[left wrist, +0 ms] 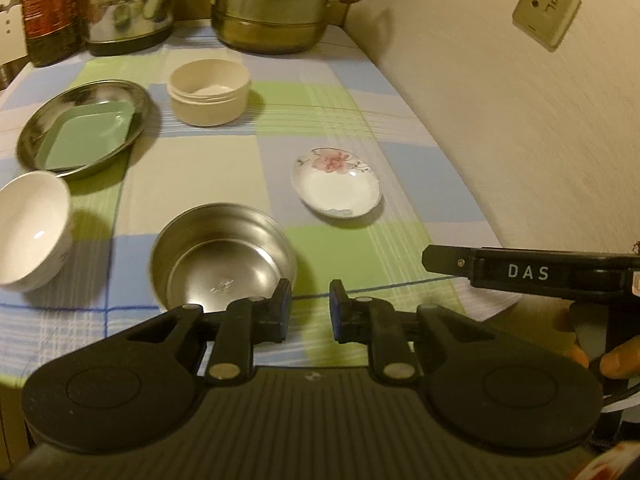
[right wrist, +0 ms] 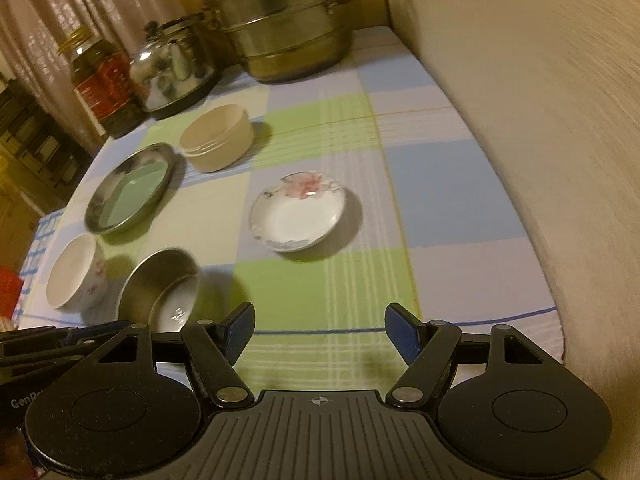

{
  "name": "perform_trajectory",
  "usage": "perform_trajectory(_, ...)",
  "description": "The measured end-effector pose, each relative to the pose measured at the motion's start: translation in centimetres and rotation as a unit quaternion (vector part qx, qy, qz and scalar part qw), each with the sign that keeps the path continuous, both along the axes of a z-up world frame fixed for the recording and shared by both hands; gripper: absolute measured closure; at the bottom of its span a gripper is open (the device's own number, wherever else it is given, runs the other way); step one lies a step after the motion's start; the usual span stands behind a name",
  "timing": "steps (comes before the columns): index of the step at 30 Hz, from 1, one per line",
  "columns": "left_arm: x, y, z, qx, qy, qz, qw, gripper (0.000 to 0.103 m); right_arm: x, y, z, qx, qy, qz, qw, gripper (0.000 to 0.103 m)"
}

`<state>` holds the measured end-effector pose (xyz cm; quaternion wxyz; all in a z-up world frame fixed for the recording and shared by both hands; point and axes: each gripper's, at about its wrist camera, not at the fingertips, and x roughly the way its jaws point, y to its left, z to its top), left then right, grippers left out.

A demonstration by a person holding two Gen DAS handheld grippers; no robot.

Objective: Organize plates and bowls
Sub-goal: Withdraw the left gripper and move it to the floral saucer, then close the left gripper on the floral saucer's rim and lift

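Nearest, the left gripper [left wrist: 307,304] is held above the front edge of the checked tablecloth [left wrist: 200,168], its blue-padded fingers [left wrist: 285,300] set only a narrow gap apart with nothing between them. The right gripper [right wrist: 320,330] is seen with its jaws spread wide and likewise empty, over a green square of the cloth. A fingertip of the person's hand [left wrist: 618,362] is visible at the right edge of the left wrist view, under the other gripper's black body.

Just beyond the left gripper's fingers, a small steel bowl [left wrist: 224,254] is placed upright on the cloth. Beside it to the left, a white bowl [left wrist: 32,232] with a faint flower print on its side is found. Further right, well apart from both, a shallow flowered saucer [right wrist: 305,211] is set alone.

Behind these, a round steel plate [left wrist: 84,128] is laid with a green rectangular tray [left wrist: 88,140] resting inside it, and a cream bowl [left wrist: 209,92] stands near it on the right.

At the back, a dark jar [right wrist: 102,88], a shiny kettle [right wrist: 172,72] and a stacked steel steamer pot [right wrist: 280,28] are lined up. A wall socket [left wrist: 546,10] is mounted on the right wall.
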<state>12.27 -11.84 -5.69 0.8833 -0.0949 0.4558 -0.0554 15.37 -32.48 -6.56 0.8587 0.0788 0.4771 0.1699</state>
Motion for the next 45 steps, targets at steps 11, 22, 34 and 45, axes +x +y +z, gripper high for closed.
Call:
perform_trajectory(11,4.7,-0.8,-1.2,0.005,0.004,-0.014,0.9999,0.086,2.4,-1.2,-0.7,0.024,-0.018,-0.014,0.999,0.031)
perform_trajectory(22,9.4,-0.4,-3.1,-0.016,0.026,0.035,0.9989,0.086,6.5,-0.4,-2.5,0.032,-0.038,0.011,0.999,0.045)
perform_trajectory(34,13.0,-0.2,-5.0,-0.025,0.044,0.055,0.9972,0.086,10.6,1.2,-4.5,0.021,-0.032,0.029,0.999,0.061)
perform_trajectory(45,14.5,0.1,-7.1,-0.035,0.074,0.065,0.9945,0.086,12.3,1.9,-6.4,0.014,-0.016,0.032,0.999,0.072)
